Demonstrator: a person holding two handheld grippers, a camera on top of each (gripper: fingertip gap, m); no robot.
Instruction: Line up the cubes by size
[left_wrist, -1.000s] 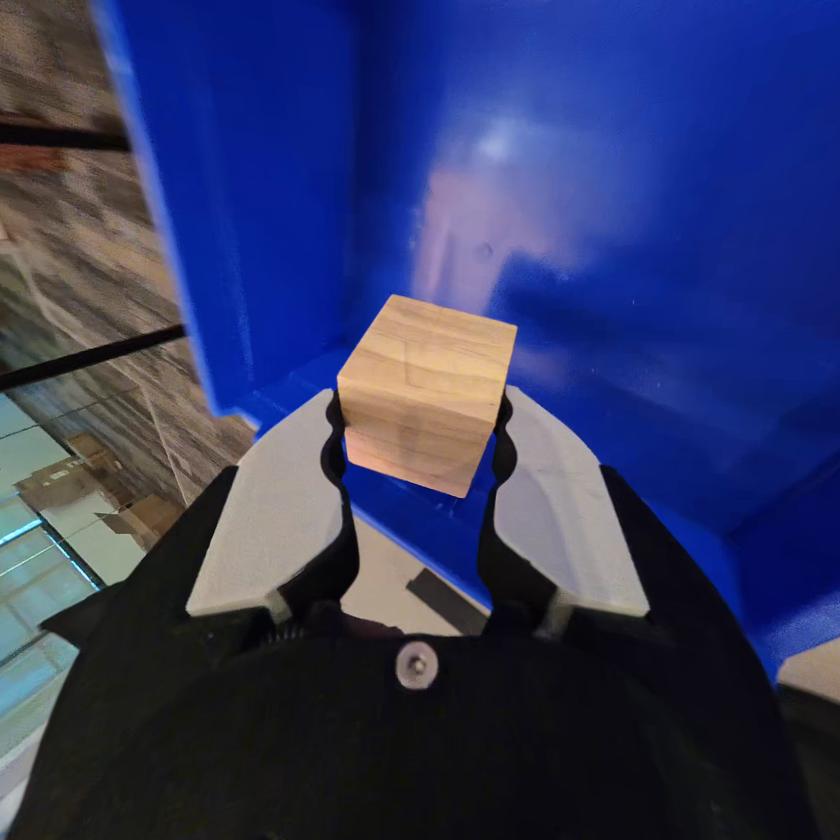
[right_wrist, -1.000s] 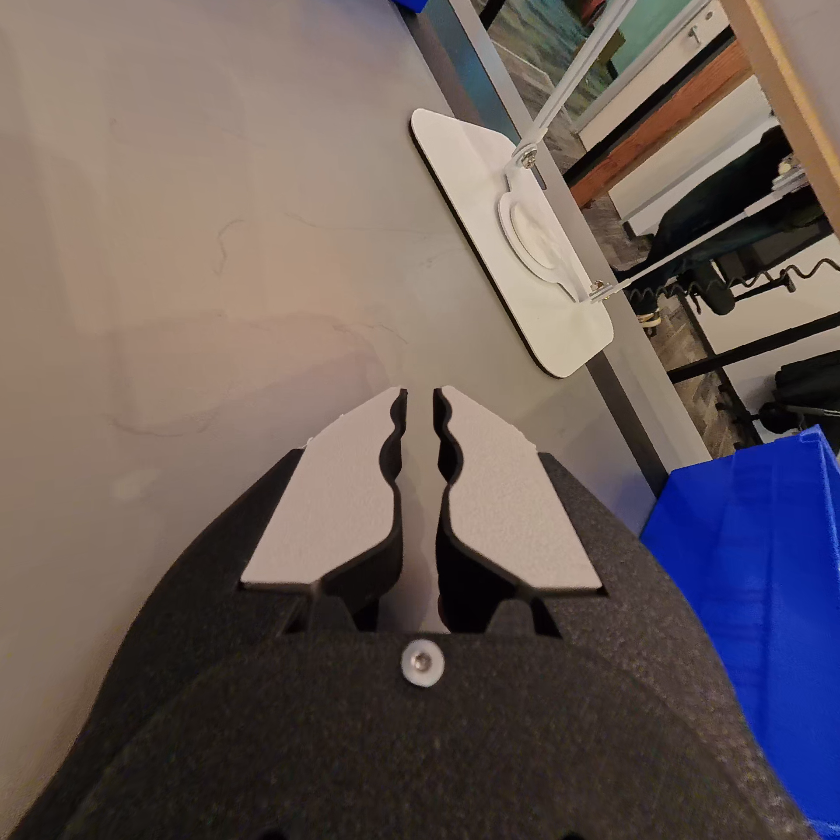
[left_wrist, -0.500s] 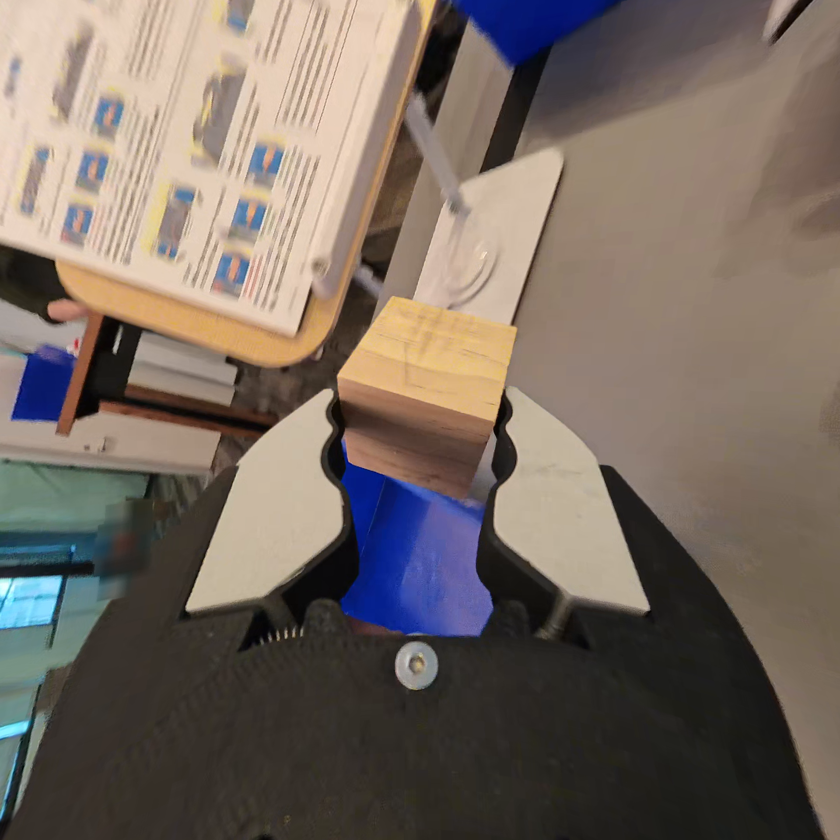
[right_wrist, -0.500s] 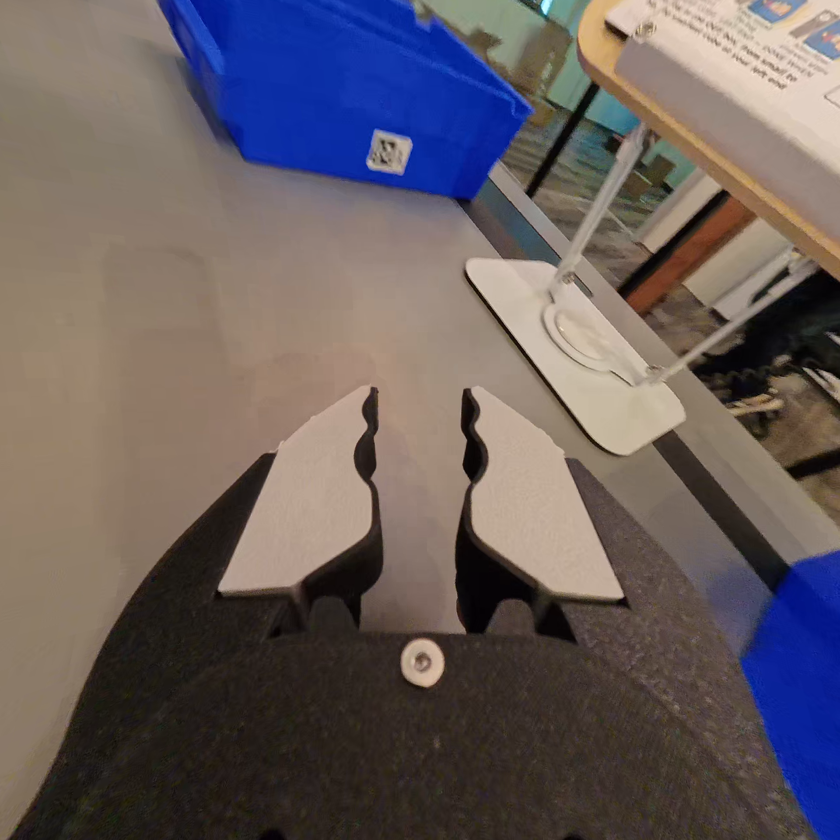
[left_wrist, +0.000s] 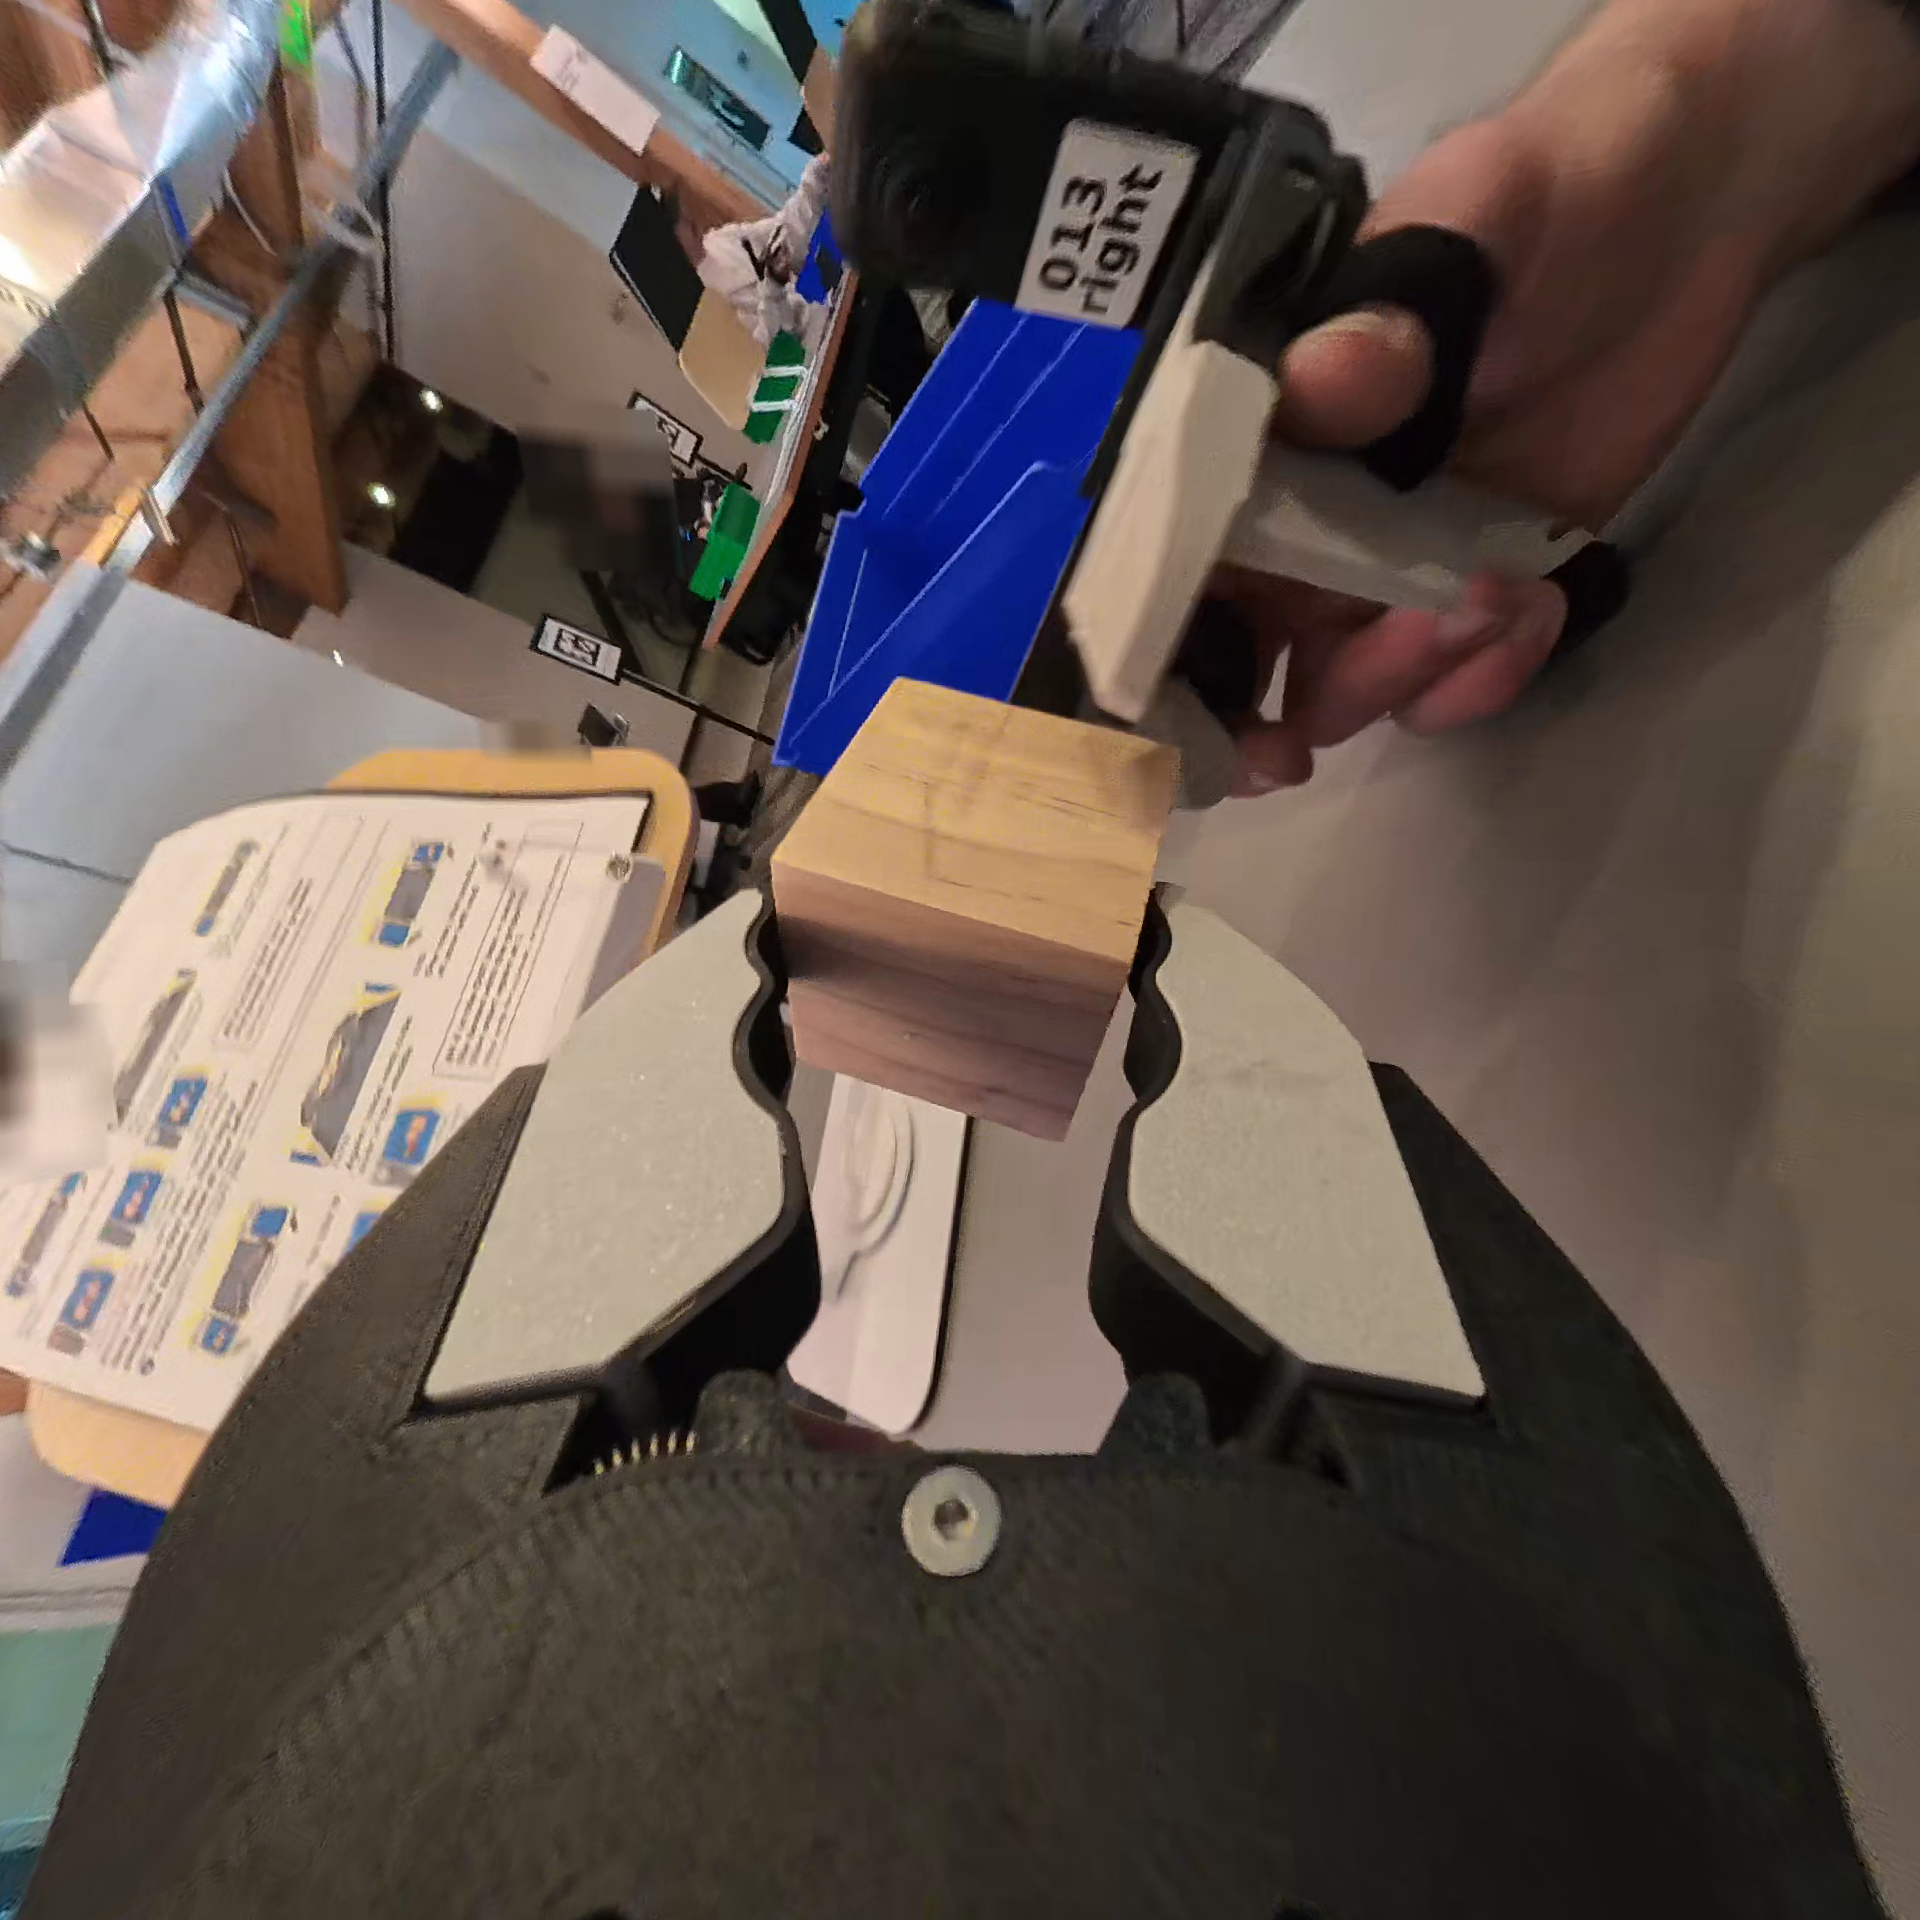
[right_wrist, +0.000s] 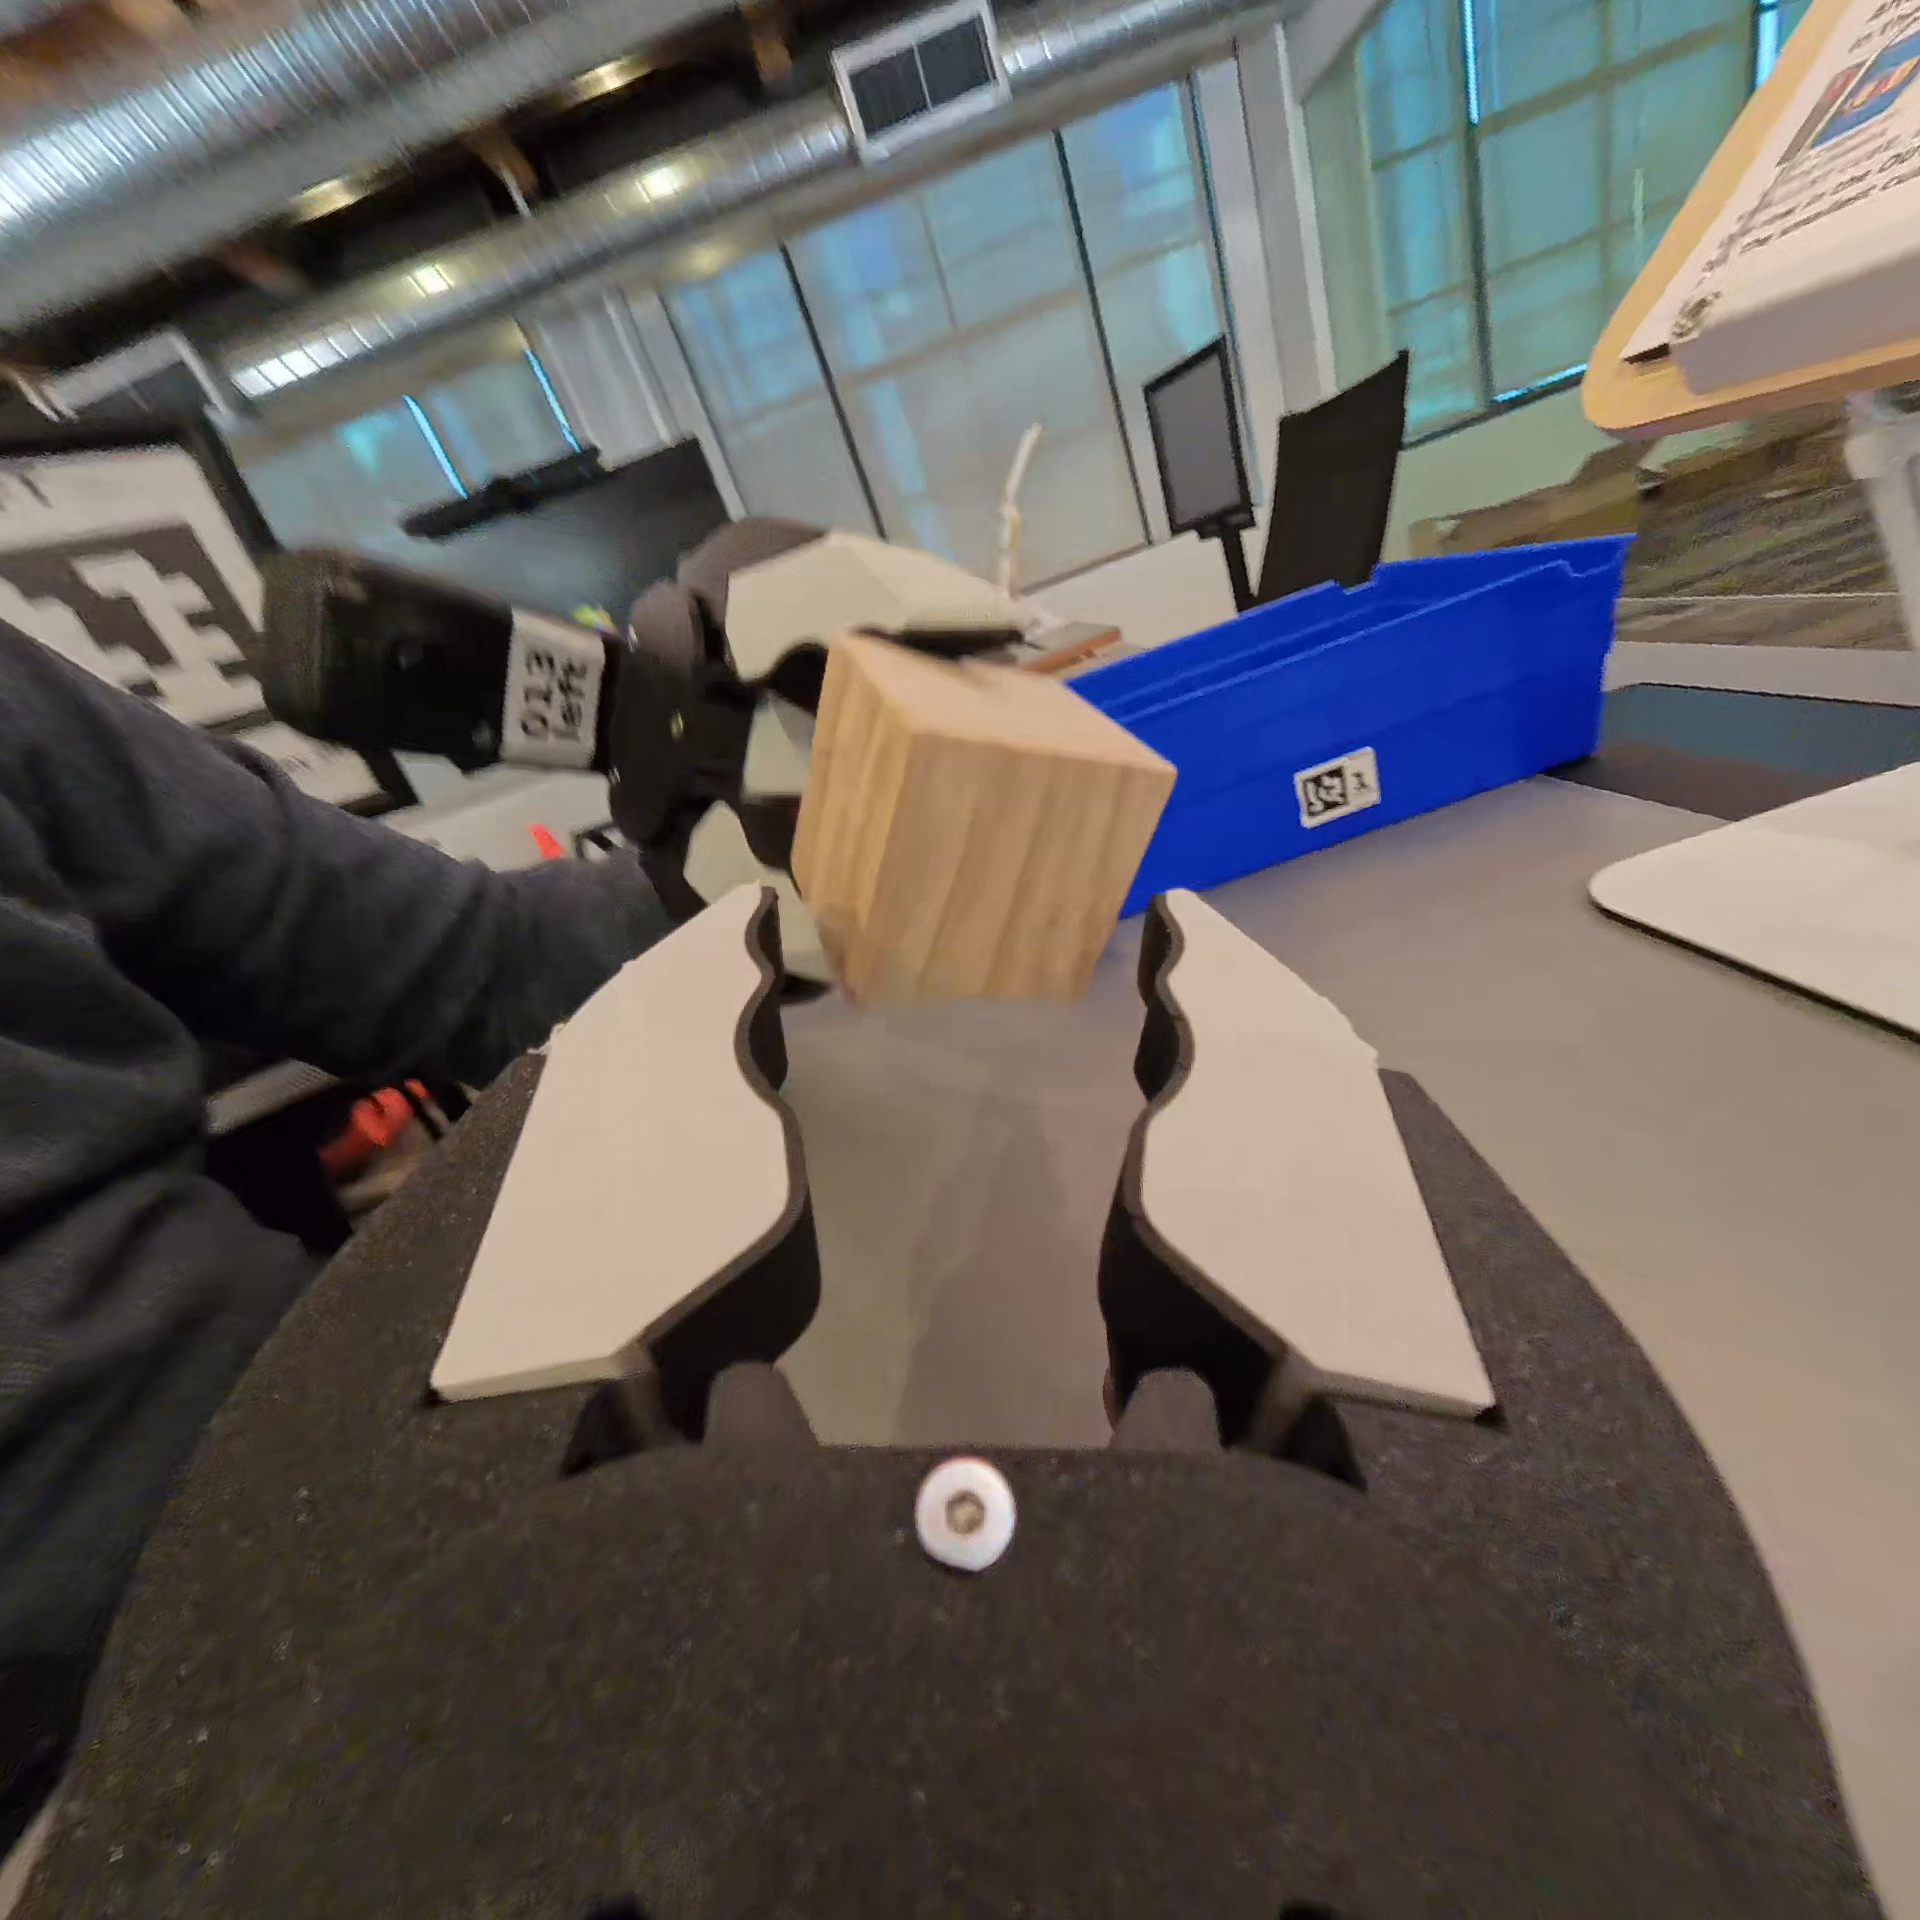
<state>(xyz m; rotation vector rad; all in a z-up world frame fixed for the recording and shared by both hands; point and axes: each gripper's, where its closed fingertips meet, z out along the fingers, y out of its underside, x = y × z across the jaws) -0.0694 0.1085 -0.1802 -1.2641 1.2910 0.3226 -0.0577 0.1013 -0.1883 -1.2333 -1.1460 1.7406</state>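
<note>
The grey tabletop (right_wrist: 1558, 1091) holds a blue bin (right_wrist: 1403, 707) at about one o'clock and a flat white stand base (right_wrist: 1787, 914) at about three o'clock.

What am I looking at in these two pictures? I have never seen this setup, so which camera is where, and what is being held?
There is no robot arm. A person holds a hand-held gripper in each hand, and each carries a camera looking forward along its two fingers.

The left wrist view shows the left hand-held gripper clamping a wooden cube, a pad pressed on each side. Beyond it are the person's hand and the other gripper.

The right wrist view shows the right hand-held gripper open and holding nothing, pointed at the same cube, held in the air in front of it.

On the grey table stands a blue bin and the white base plate of a document stand.
</note>
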